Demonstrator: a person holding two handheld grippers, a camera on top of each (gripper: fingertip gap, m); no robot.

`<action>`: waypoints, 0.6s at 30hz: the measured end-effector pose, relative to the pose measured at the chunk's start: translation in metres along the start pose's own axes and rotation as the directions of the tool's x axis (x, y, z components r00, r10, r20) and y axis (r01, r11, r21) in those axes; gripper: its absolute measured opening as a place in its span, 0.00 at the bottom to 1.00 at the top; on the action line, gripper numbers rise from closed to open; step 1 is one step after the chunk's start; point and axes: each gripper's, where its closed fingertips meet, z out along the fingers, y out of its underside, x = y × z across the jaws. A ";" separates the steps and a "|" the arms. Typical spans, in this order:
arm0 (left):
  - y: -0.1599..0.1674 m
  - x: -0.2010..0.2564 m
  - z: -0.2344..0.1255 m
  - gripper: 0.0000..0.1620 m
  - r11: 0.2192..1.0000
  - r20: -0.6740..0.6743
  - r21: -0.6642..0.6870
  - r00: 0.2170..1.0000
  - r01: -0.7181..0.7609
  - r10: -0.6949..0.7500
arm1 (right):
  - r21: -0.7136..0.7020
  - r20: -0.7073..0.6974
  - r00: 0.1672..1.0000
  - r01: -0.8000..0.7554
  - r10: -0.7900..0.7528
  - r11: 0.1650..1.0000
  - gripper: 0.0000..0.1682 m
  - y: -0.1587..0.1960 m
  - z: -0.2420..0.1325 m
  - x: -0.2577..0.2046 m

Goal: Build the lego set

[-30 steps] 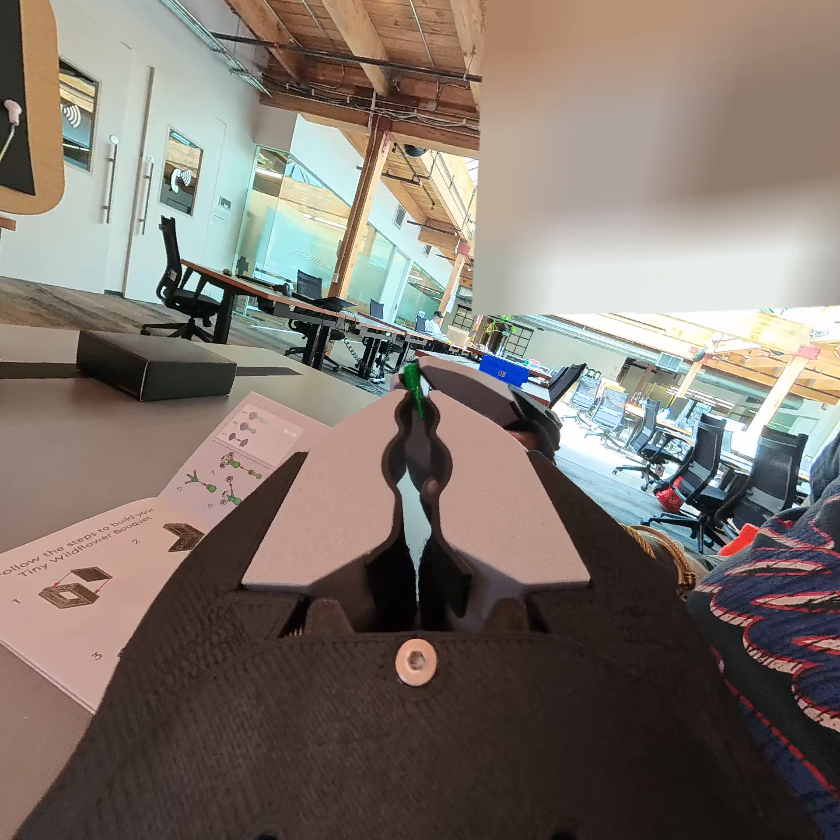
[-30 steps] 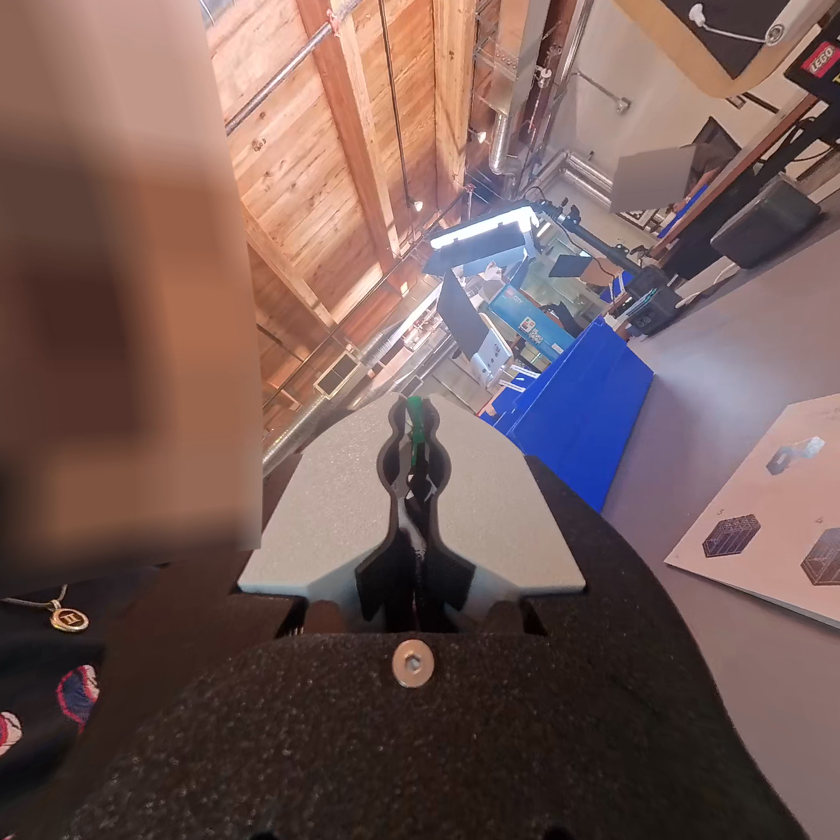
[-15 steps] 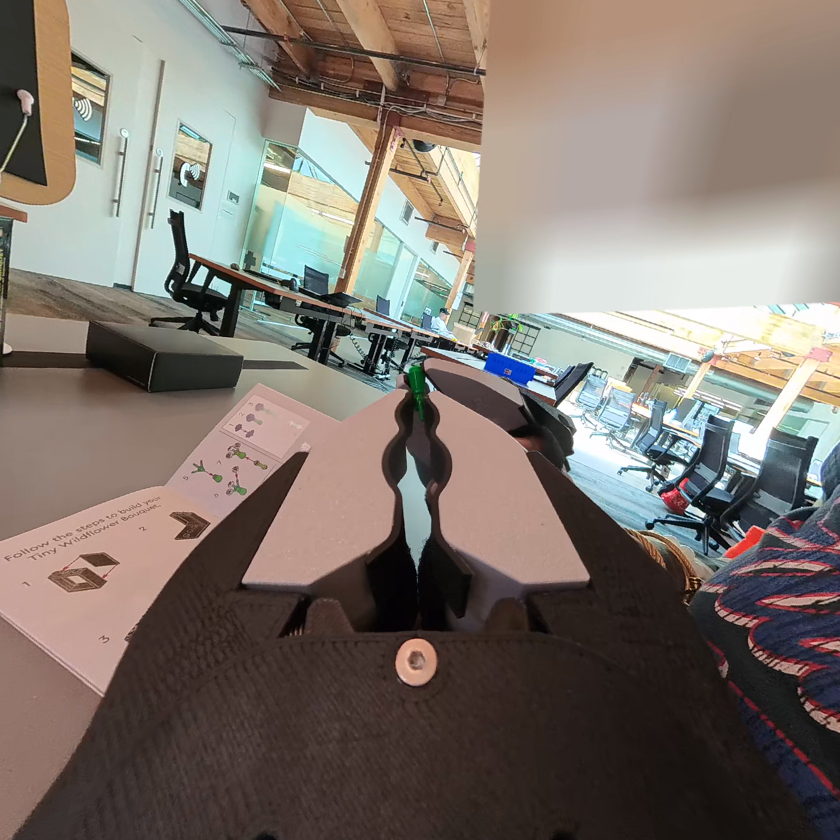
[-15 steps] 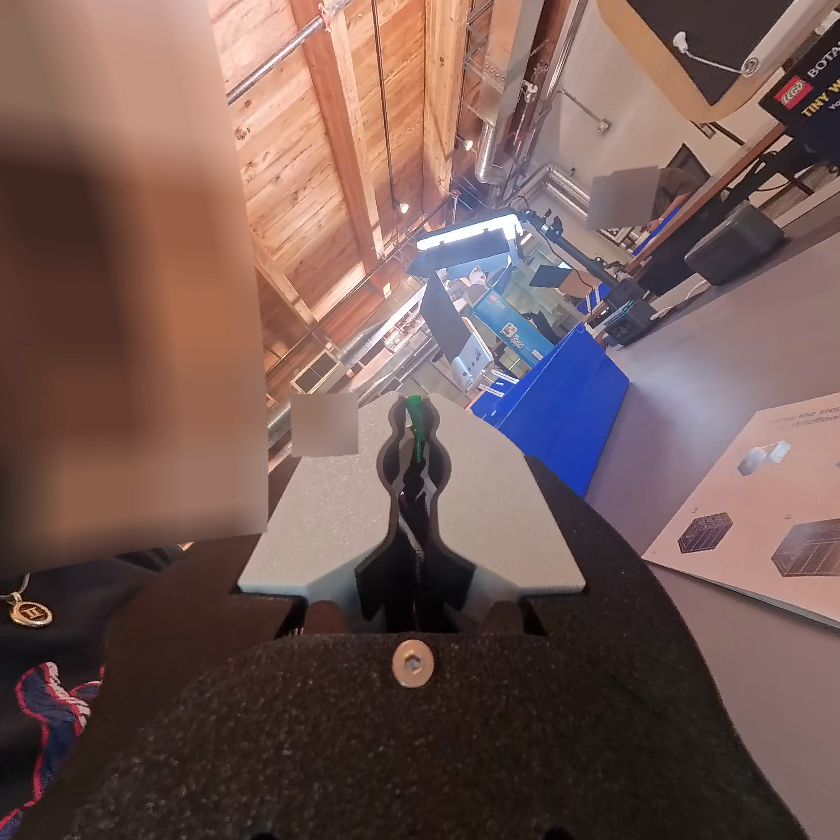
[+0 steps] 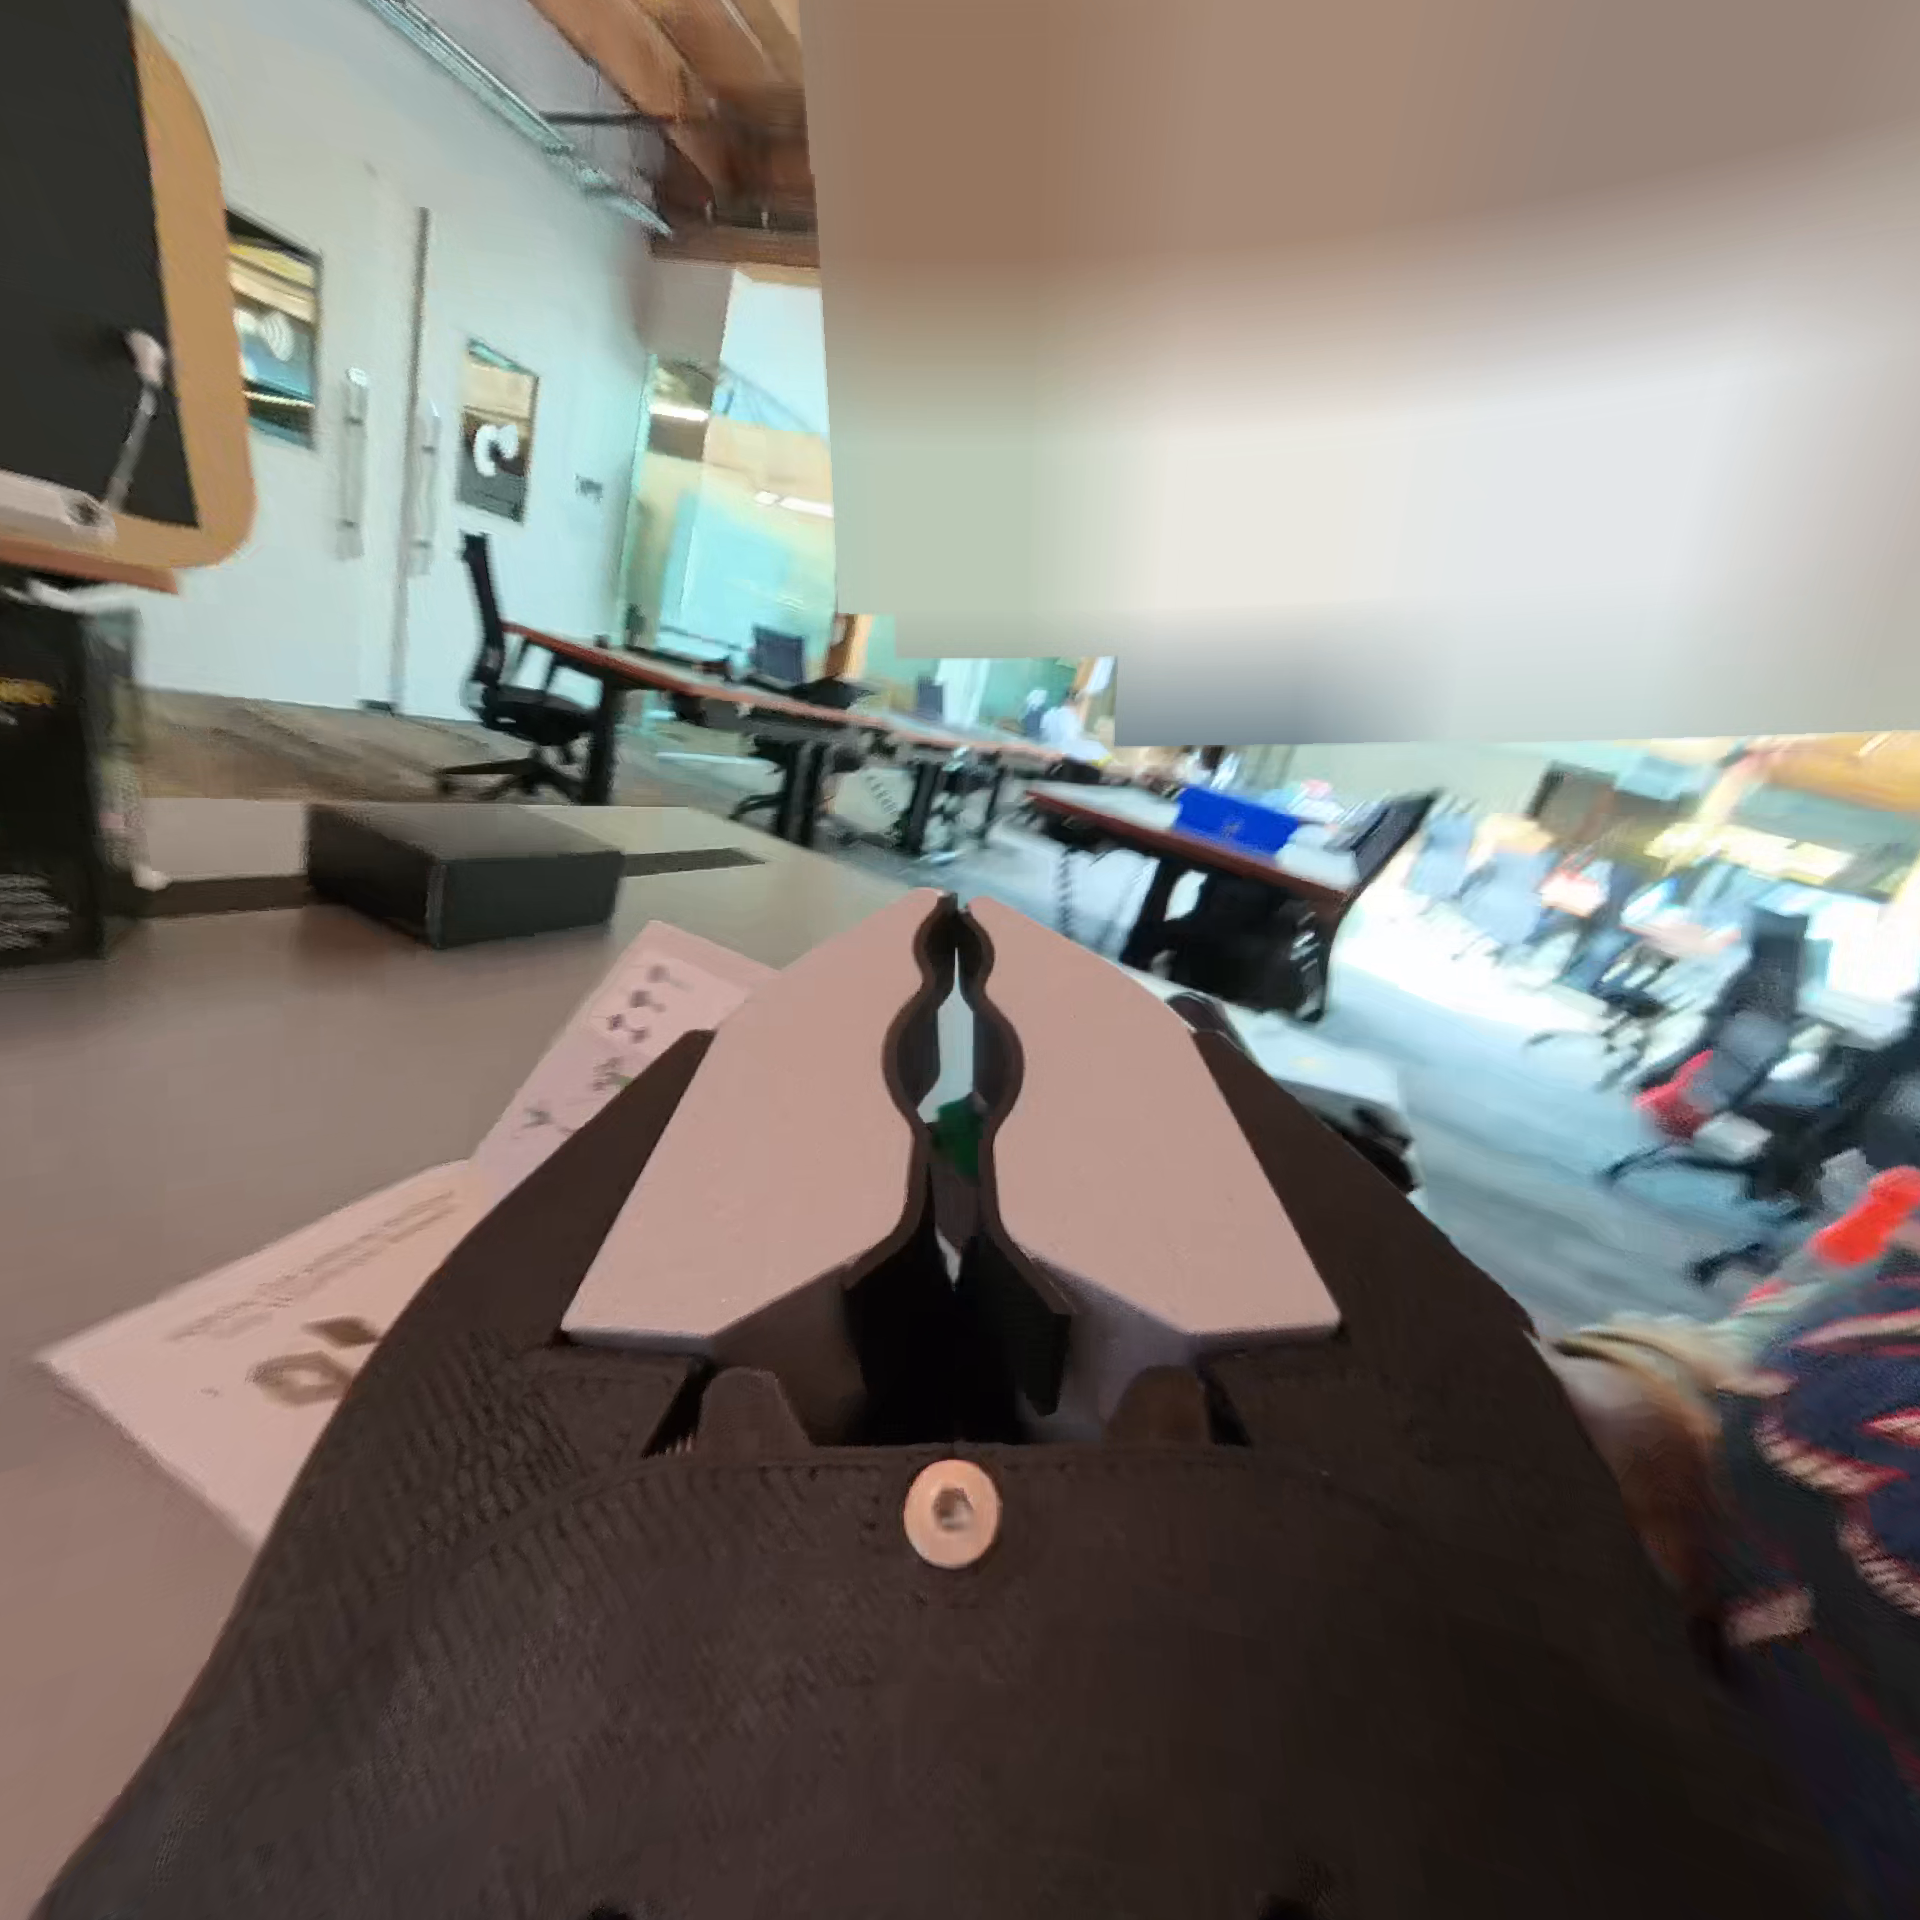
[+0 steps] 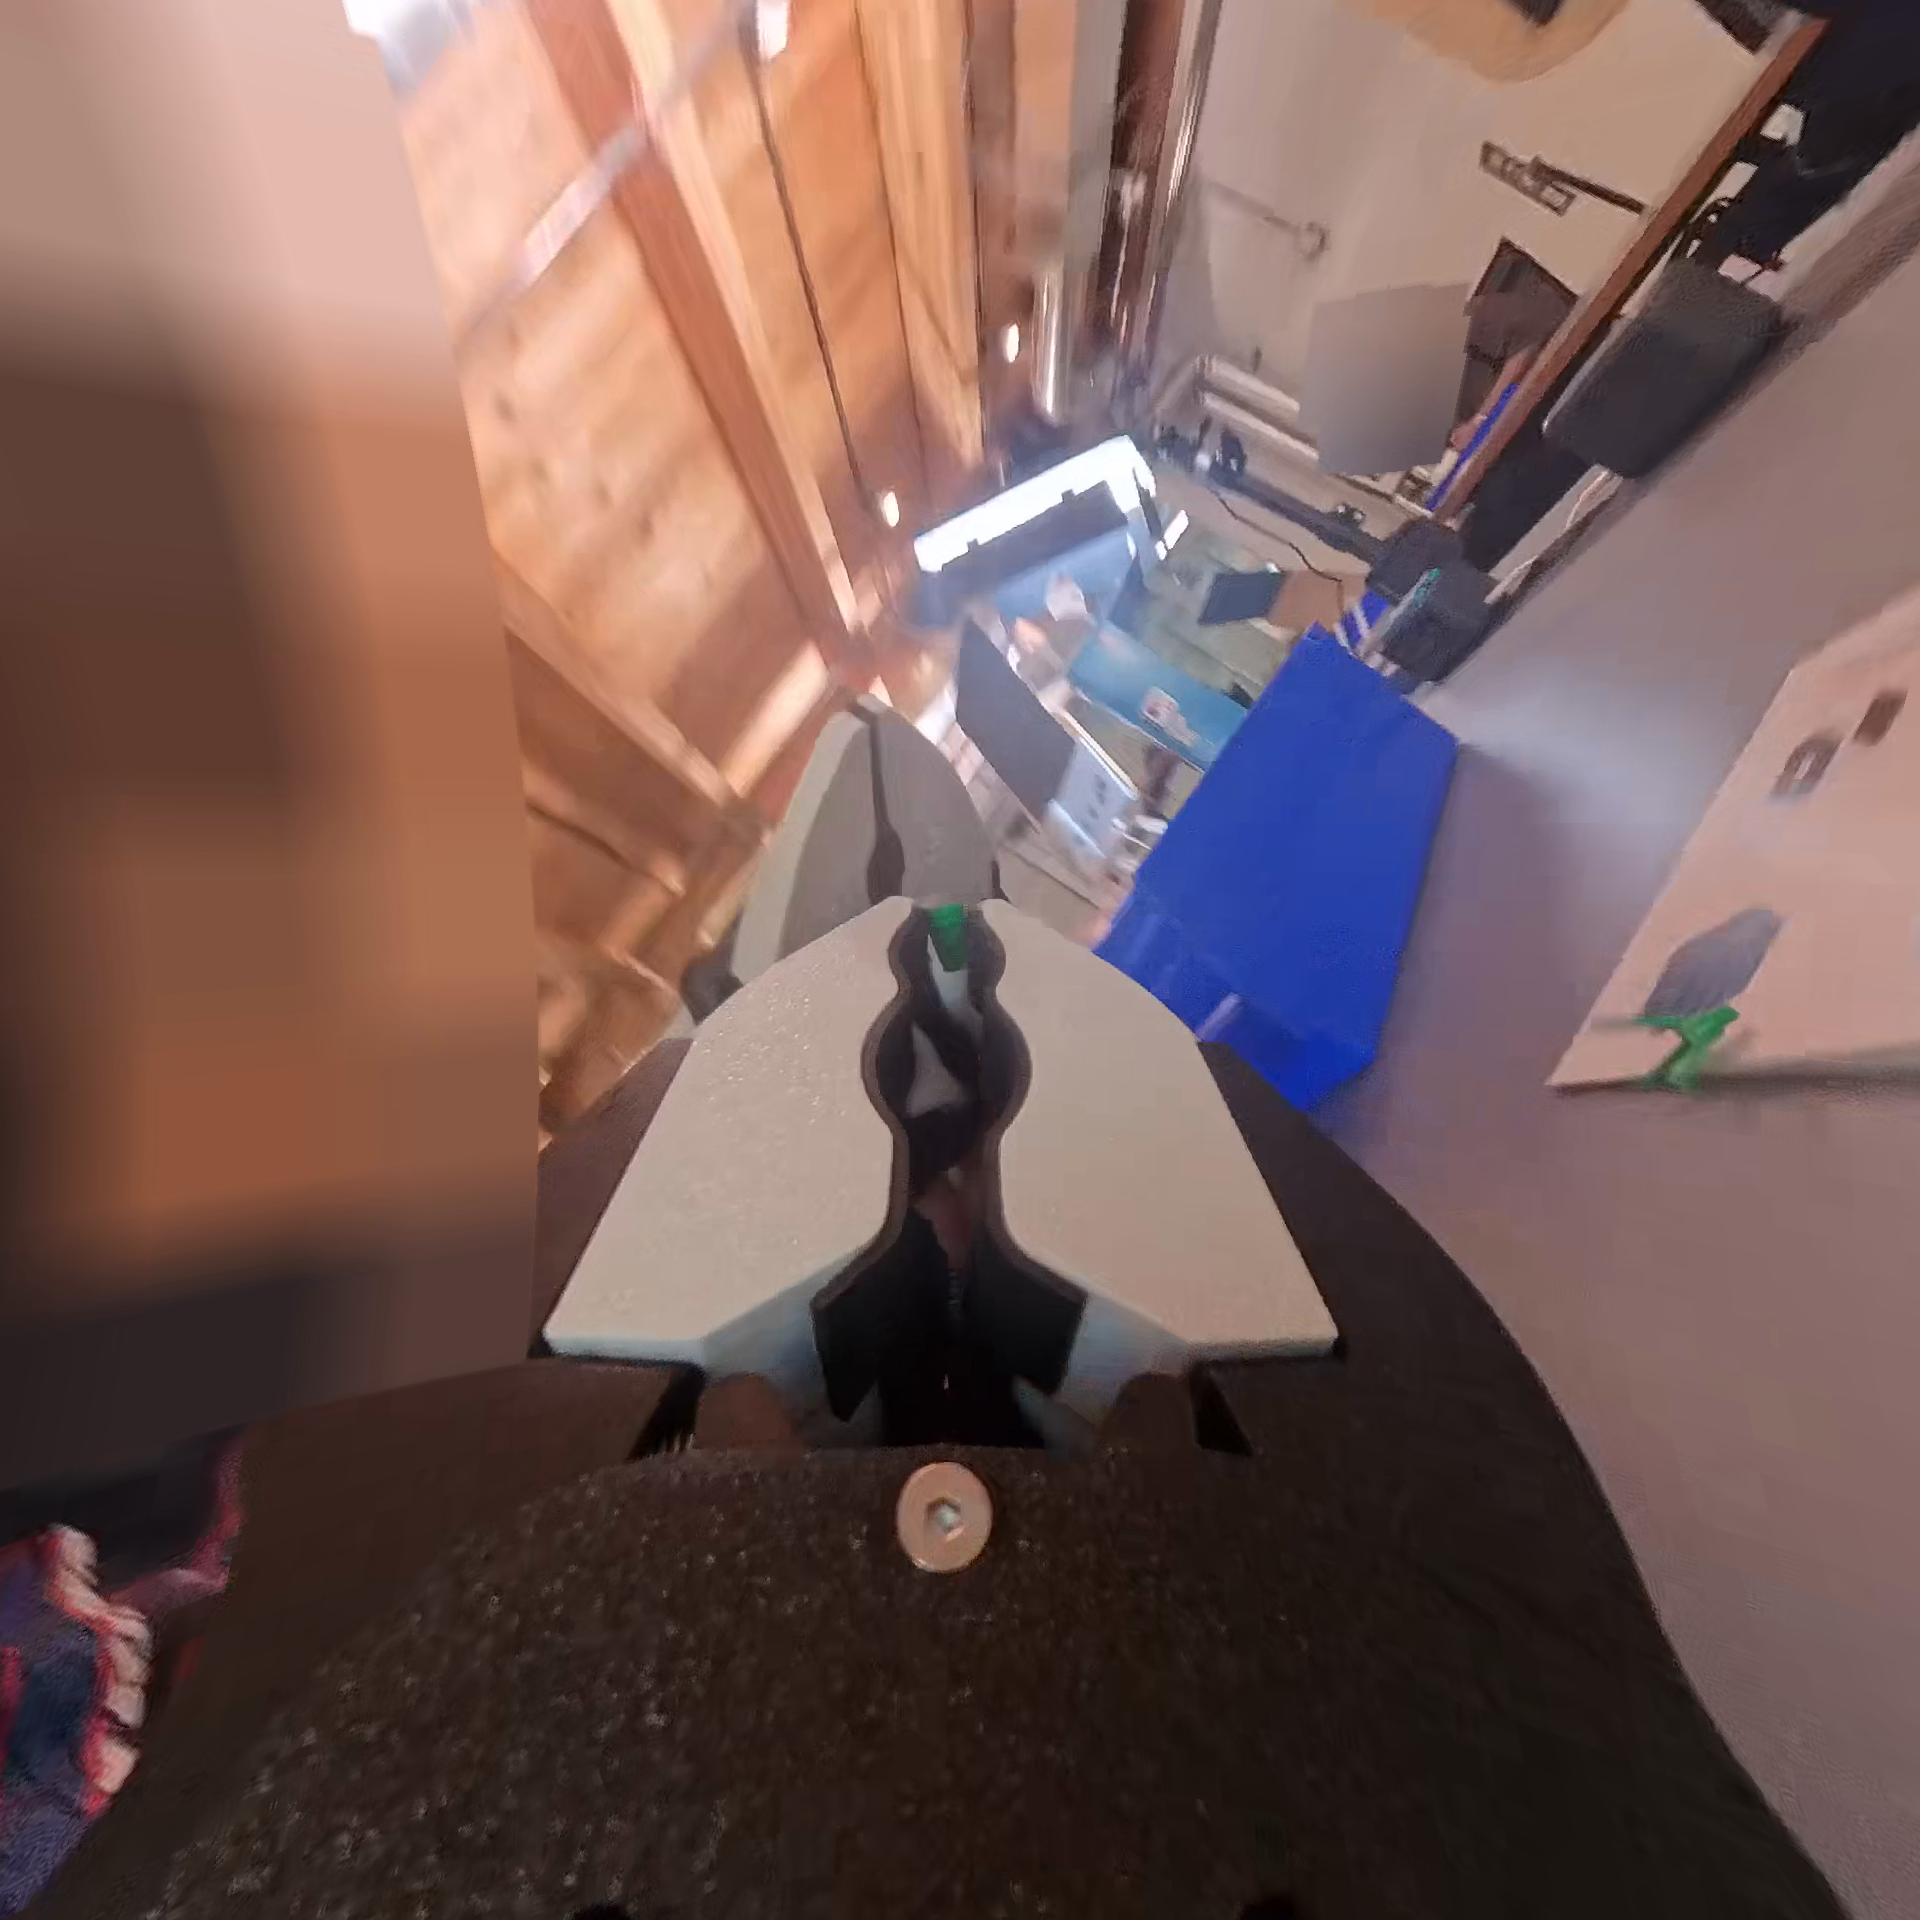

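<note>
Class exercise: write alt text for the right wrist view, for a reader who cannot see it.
The right gripper, seen from behind, is shut on a small green piece at its tips, held up over a grey table. The left gripper shows just beyond it, and an instruction sheet lies to the right.
</note>
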 end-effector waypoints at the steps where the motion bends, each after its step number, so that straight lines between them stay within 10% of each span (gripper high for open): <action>1: 0.002 -0.002 0.001 0.00 0.998 0.015 -0.029 0.998 -0.058 0.058 | 0.045 0.009 0.997 -0.076 0.076 0.996 0.04 -0.004 0.000 0.002; 14: 0.014 -0.020 -0.033 0.09 0.983 0.055 -0.169 0.997 0.066 -0.057 | 0.111 -0.060 0.998 -0.018 0.025 0.994 0.04 -0.039 -0.016 0.013; 18: 0.044 -0.031 -0.039 0.13 0.875 0.119 -0.478 0.981 -0.076 0.150 | 0.115 -0.067 0.998 0.006 0.002 0.993 0.04 -0.040 -0.016 0.013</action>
